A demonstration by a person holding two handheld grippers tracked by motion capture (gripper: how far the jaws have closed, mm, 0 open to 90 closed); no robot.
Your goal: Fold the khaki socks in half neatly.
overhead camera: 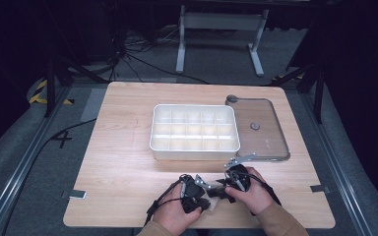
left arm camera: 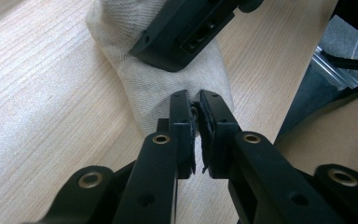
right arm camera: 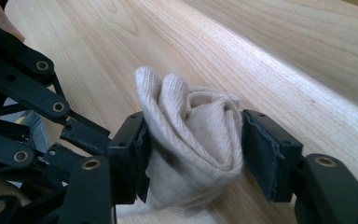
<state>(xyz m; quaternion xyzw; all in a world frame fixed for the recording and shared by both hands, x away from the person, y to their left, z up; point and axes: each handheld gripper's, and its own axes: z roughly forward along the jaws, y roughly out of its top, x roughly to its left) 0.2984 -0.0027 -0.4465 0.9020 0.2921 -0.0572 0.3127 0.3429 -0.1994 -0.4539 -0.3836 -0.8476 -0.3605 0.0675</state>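
Near edge of the light wooden table, a little right of its middle: a small cream knitted sock, partly rolled into a bundle, lies on the wood between both tools.

Handling, as a judgement: the sock looks very light, soft and limp. It should crush under any squeeze and sag where unsupported. Knit fabric grips rubber pads well, so slipping is unlikely; the risk is more that the roll springs loose or a pinched layer drags out alone. Best hold is probably across the thick rolled part, not on a single loose layer.

Left gripper: jaws pressed nearly together, nipping a thin fold of the flat end of the sock. It lies low, almost level with the tabletop, pointing toward the other tool.

Right gripper: jaws spread wide to either side of the rolled bundle. One pad touches the fabric; the other pad stands just beside it, with a sliver of gap, so I read this as not yet clamped. It is angled down close to the wood.

In the high view both hands sit close together, the left hand and right hand, forearms coming in over the near edge.

Farther off, mid-table: a white plastic compartment box, with its clear flat lid just beside it toward the right edge.
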